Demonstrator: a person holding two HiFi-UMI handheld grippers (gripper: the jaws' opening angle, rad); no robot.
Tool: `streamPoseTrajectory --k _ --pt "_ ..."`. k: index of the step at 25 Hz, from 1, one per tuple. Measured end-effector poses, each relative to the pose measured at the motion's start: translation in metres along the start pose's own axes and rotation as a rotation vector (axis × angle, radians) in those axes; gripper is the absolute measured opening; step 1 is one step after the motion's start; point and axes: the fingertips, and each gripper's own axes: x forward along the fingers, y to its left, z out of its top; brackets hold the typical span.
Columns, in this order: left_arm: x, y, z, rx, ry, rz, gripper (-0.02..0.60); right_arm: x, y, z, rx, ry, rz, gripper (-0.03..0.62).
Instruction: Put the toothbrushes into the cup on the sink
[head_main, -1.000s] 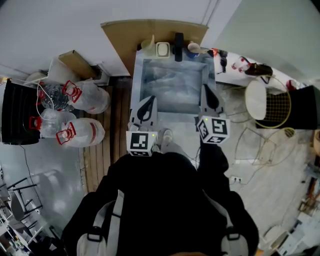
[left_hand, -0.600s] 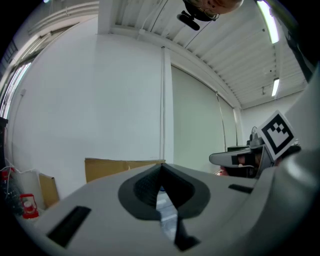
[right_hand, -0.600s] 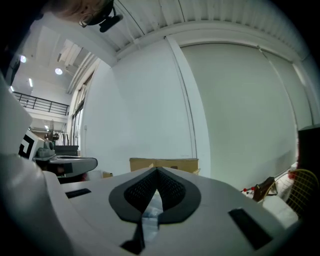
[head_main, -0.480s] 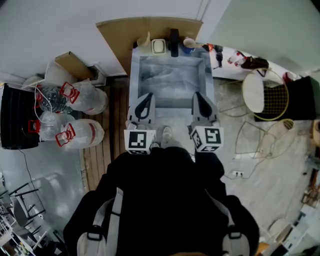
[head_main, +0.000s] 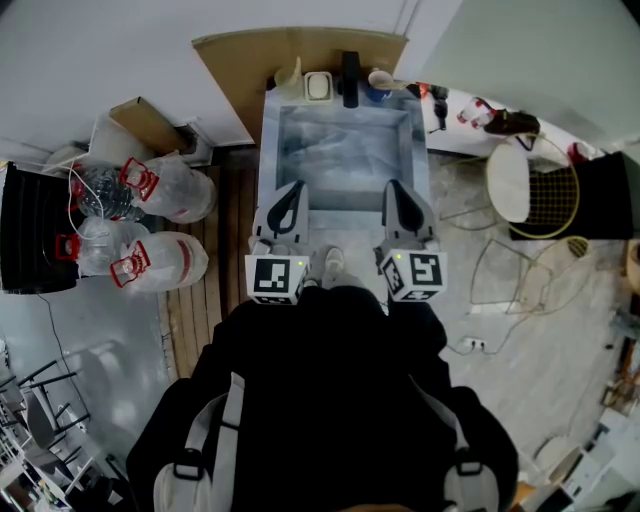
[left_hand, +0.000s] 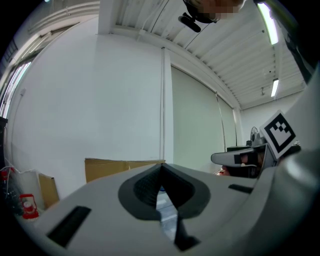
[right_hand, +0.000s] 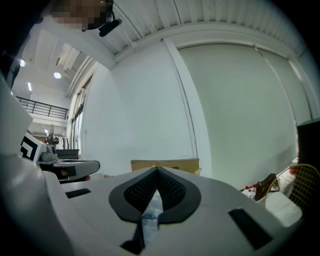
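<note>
— Sink?
— Steel basin (head_main: 345, 150), empty-looking, straight ahead of your left tongs (head_main: 293, 195) and right tongs (head_main: 394, 195), tips over its near rim.
— Cup?
— Small cup (head_main: 380, 84), upright on the far rim, well beyond your right tongs.

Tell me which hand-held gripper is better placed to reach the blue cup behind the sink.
Right, probably. The blue cup stands right of the faucet, on the side of the right hand-held gripper; the left hand-held gripper would cross the sink. Both are shut and empty at the near rim.

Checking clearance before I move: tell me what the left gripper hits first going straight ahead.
The left gripper would cross the basin and probably meet the white dish behind it; its height is unclear.
</note>
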Motion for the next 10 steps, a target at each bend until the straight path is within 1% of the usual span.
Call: streamPoseTrajectory --k 7,10 --pt "0.0023 -0.001 -0.0044 0.001 0.011 0.007 0.002 -0.0017 -0.0046 -0.0003 0.002 -0.009 0.003 0.002" --pt "0.0036 -0.0008 -0.0079 0.053 0.012 -0.001 0.002 -0.0029 -0.0079 -0.0037 0.005 0.0 -0.008 0.002"
